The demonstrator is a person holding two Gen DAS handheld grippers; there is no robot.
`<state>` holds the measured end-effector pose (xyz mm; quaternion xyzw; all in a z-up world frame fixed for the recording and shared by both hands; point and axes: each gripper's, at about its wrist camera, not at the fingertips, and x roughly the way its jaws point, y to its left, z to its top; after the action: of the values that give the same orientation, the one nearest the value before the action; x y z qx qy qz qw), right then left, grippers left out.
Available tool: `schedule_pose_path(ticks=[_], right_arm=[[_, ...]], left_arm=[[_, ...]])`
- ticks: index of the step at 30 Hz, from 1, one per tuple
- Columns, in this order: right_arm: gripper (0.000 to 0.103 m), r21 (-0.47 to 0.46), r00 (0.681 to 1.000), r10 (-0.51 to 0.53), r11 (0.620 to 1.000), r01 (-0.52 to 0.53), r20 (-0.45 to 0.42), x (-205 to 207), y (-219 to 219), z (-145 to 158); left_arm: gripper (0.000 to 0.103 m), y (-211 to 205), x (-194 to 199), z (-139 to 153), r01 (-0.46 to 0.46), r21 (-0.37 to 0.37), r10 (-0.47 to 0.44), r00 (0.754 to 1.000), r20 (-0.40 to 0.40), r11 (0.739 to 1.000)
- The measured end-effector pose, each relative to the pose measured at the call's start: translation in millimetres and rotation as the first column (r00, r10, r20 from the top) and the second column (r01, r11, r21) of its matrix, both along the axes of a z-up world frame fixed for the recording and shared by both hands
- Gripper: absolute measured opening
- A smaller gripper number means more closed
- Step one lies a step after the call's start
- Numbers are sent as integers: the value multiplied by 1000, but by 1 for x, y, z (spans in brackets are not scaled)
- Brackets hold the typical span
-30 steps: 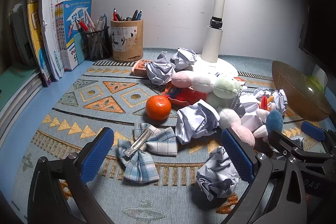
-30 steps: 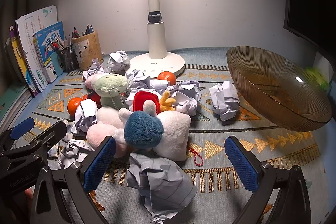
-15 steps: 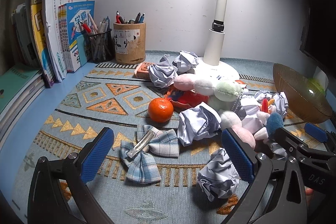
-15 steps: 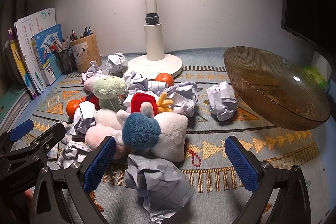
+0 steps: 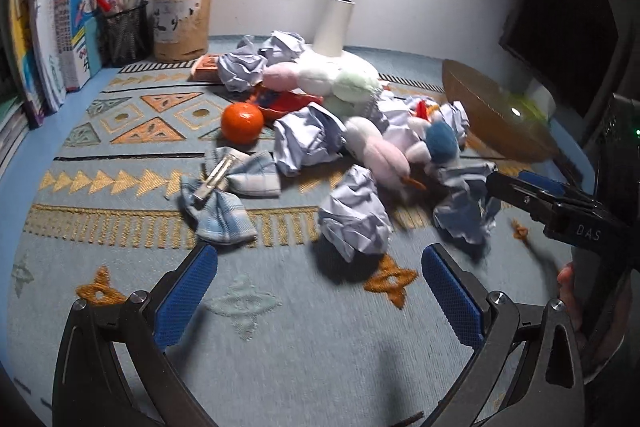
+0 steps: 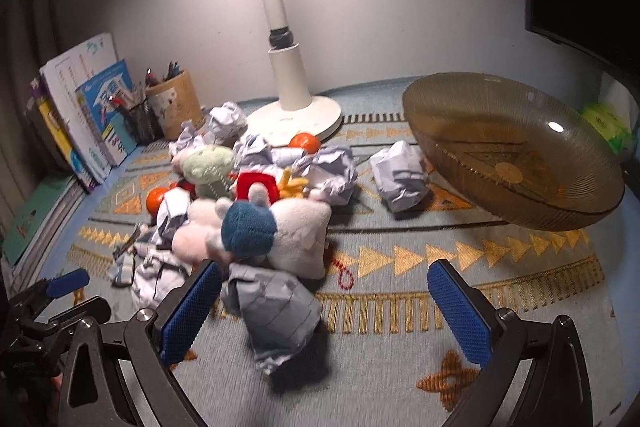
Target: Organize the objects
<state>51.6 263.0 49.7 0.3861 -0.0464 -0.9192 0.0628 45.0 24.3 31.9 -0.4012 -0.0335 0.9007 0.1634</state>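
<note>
On the patterned mat (image 5: 280, 327) lies a heap of plush toys (image 6: 256, 227), crumpled paper balls, two oranges (image 5: 242, 122) (image 6: 305, 142) and a plaid bow hair clip (image 5: 224, 195). My left gripper (image 5: 320, 291) is open and holds nothing; one paper ball (image 5: 356, 213) lies just beyond its fingertips. My right gripper (image 6: 326, 307) has its jaws closing, still wide, around another paper ball (image 6: 276, 311). That ball sits close to the left pad (image 6: 192, 311), and the pads do not press it. The right gripper (image 5: 520, 187) also shows at the right of the left wrist view.
A ribbed brown glass bowl (image 6: 512, 155) stands tilted at the right. The white lamp base (image 6: 296, 115) is behind the heap. Pen cups (image 5: 182, 23) and upright books (image 5: 60, 7) line the back left. A dark monitor (image 5: 560, 7) is at the right.
My right gripper has moved forward so the paper ball now lies between its fingers, which stand slightly narrower. The left wrist view has swung; the ball near its right finger now lies ahead.
</note>
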Motion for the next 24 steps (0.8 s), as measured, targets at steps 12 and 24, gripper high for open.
schedule_pose_path(ticks=[12,24], right_arm=[[65,-112,992,77,992,-66,99,-17,-11,-19],[49,-195,999,7,981,-17,-50,26,63,46]], left_arm=[[68,26,-38,-17,-15,10,14,995,102,1000],[40,62,-12,58,-1,33,2,999,-39,999]])
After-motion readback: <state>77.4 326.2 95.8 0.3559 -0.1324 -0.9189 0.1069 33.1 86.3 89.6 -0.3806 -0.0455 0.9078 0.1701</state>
